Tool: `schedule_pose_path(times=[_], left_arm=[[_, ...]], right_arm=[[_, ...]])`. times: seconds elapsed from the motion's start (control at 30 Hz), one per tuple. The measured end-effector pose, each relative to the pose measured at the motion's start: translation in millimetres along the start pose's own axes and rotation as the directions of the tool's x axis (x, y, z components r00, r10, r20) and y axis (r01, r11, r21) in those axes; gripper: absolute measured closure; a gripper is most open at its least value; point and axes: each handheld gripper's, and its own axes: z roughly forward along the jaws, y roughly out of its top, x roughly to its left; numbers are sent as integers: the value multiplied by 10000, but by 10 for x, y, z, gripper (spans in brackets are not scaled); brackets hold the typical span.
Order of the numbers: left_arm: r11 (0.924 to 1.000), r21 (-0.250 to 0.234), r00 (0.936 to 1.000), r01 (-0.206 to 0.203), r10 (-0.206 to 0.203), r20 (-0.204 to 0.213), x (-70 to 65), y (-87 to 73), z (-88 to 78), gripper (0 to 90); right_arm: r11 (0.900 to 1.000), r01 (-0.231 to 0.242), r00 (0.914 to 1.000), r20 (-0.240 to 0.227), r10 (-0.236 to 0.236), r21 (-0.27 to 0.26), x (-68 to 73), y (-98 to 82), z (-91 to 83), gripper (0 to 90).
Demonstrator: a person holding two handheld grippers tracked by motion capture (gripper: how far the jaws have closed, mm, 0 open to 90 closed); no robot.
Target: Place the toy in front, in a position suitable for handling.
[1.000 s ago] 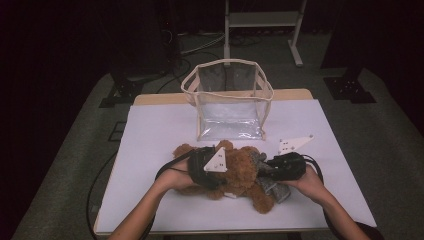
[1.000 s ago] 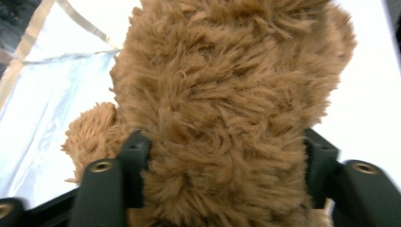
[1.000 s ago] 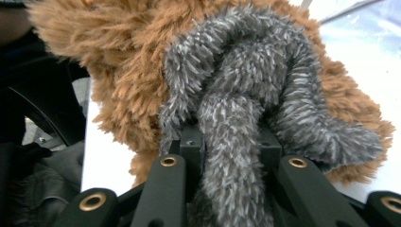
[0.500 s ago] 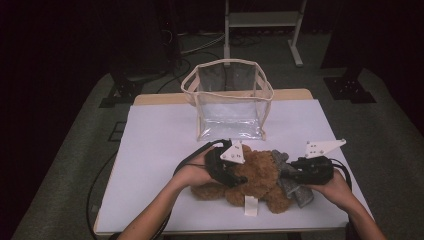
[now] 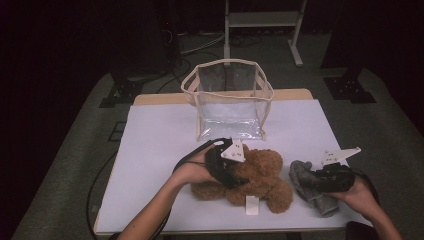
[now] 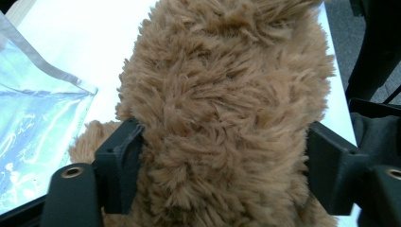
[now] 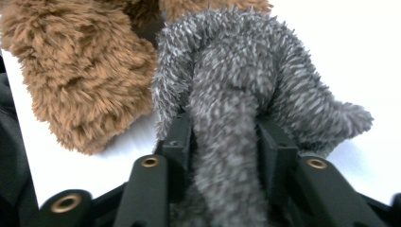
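A brown teddy bear (image 5: 262, 172) lies near the front edge of the white table (image 5: 150, 165). My left gripper (image 5: 236, 176) reaches over it from the left. In the left gripper view its jaws have just been opening, but the bear's fur (image 6: 227, 109) still fills the gap and touches both pads. A grey fuzzy cloth (image 5: 320, 200) lies to the right of the bear. My right gripper (image 5: 311, 181) has a strip of that grey cloth (image 7: 227, 142) between its pads; those jaws have also just been opening, with the cloth still snug between them. The bear (image 7: 80, 71) sits beside the cloth.
A clear plastic bag with cream trim (image 5: 230, 107) stands open behind the bear at mid table. A white label (image 5: 252, 205) hangs from the bear near the front edge. Dark floor and a metal stand (image 5: 260, 20) lie beyond the table.
My right gripper has moved to the right, drawing the grey cloth off the bear to the table's right side. My left gripper and the bear shifted slightly right. Both pairs of jaws stand wider.
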Motion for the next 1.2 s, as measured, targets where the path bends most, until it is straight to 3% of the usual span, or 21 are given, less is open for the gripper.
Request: schedule_pose_path(times=[0.17, 0.27, 0.8, 1.2], left_arm=[[9993, -362, 9999, -136, 136, 7, -5, -35, -116, 213], [9987, -468, 9998, -187, 185, -39, -12, -69, -175, 204], [9947, -925, 9949, 457, -537, -849, -42, -343, -584, 155], [9884, -990, 9820, 1150, -1281, -1385, -72, -553, -761, 98]], right_arm=[[9994, -41, 10000, 72, 43, -349, -6, 49, -113, 502], [9975, 96, 9998, -177, -109, -705, 17, 120, -163, 478], [9908, 911, 9937, -556, -970, -1003, 60, 526, -179, 405], [9822, 1570, 9821, -881, -1662, -1036, 111, 900, -187, 350]])
